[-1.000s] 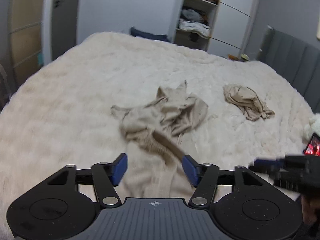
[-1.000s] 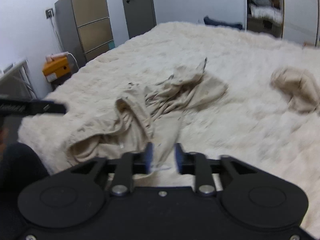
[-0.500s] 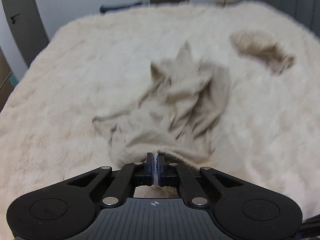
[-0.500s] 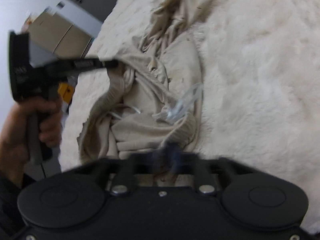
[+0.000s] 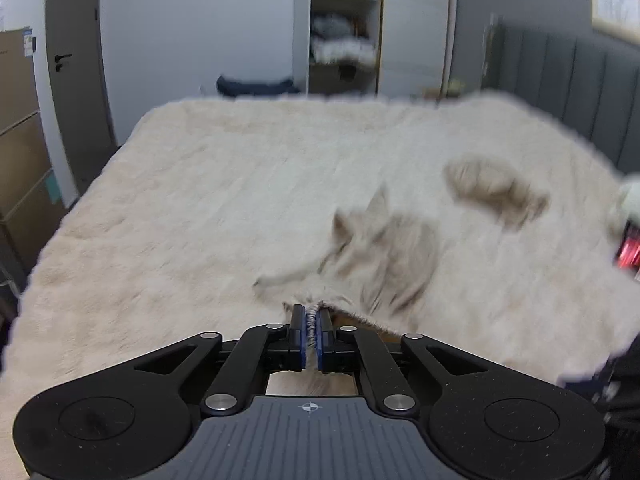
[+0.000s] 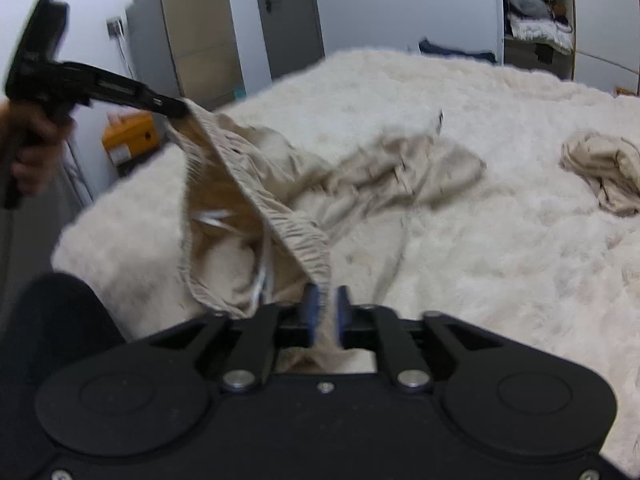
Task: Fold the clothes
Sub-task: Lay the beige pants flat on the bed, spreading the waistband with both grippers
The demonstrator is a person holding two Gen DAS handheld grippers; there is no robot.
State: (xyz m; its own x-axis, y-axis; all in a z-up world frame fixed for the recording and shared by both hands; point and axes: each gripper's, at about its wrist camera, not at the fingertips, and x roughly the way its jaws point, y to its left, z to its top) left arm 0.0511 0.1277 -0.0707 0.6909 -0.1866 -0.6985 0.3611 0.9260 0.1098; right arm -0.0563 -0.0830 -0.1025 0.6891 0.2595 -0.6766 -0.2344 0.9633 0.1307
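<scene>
Beige trousers [image 5: 380, 256] smeared by motion blur in the left view, second crumpled garment [image 6: 604, 172] cut by the frame edge — red-lit object [image 5: 630, 248] unidentifiable

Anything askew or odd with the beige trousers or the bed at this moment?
Nothing damaged or spilled. The beige trousers are bunched and twisted, their waistband stretched between the left gripper and the right gripper, legs crumpled on the fluffy blanket. A second beige garment lies in an unfolded heap apart.
</scene>
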